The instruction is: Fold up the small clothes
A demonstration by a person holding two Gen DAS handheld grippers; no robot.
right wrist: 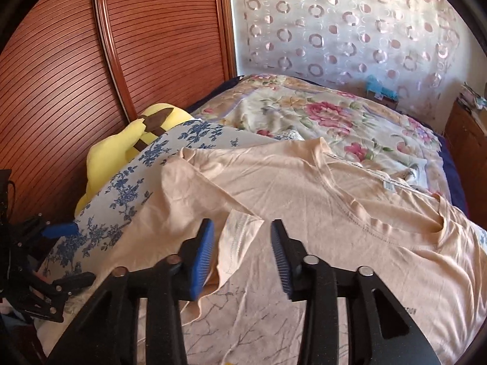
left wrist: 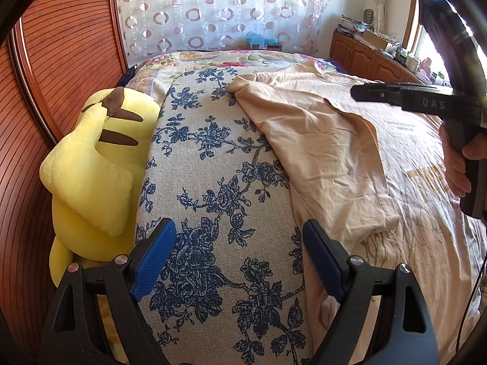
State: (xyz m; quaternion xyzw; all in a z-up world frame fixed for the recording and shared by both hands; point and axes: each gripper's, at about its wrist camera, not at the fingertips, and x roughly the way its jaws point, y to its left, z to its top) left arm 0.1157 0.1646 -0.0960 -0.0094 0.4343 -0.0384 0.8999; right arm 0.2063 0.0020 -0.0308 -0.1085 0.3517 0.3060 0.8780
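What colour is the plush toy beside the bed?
Yellow with brown stripes, clearest in the left wrist view.

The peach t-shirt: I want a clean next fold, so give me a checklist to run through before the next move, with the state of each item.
1. Left tongs open, holding nothing: ok; only the blue-flowered cloth lies between the pads.
2. Right tongs open: ok; the folded sleeve edge lies just ahead of the gap, not gripped.
3. Peach t-shirt spread on the bed: ok, though wrinkled.
4. Left sleeve folded in over the body: ok.
5. Yellow plush toy off the shirt: ok, it sits beside the flowered cloth.
6. Shirt's lower hem lying flat: cannot tell, out of view.
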